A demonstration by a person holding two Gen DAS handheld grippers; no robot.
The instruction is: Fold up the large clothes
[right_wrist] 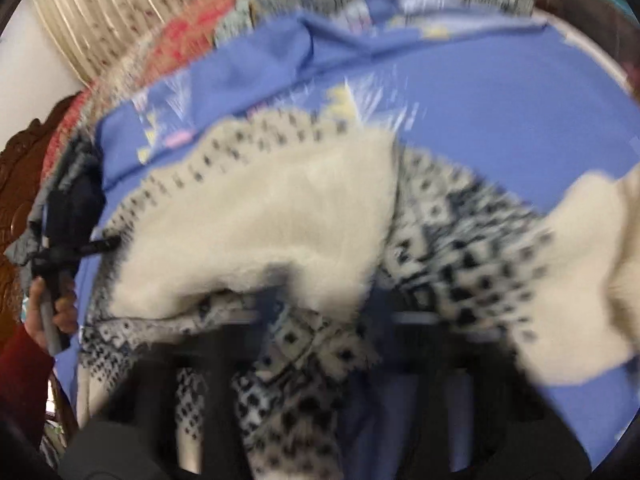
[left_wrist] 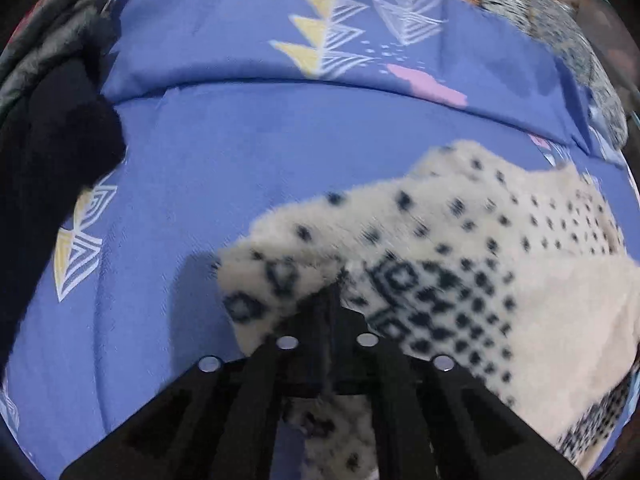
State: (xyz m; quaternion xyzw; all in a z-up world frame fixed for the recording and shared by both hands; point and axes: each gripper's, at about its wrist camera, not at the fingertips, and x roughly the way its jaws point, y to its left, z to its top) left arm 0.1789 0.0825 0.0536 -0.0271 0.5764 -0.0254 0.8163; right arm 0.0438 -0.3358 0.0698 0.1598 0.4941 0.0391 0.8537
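Note:
A cream fleece garment with black dots and diamond patterns lies on a blue bedsheet. My left gripper is shut on an edge of it, and the fabric bunches around the black fingers. In the blurred right wrist view the same garment is lifted and draped, with its plain cream inner side up. My right gripper is under a fold of it and mostly hidden; the patterned cloth hangs between its fingers. The left gripper also shows at the far left of this view, held by a hand.
A blue pillow with triangle prints lies across the back of the bed. Dark clothes are piled at the left. A red and grey patterned blanket lies behind, in front of a curtain. A carved wooden headboard stands at the left.

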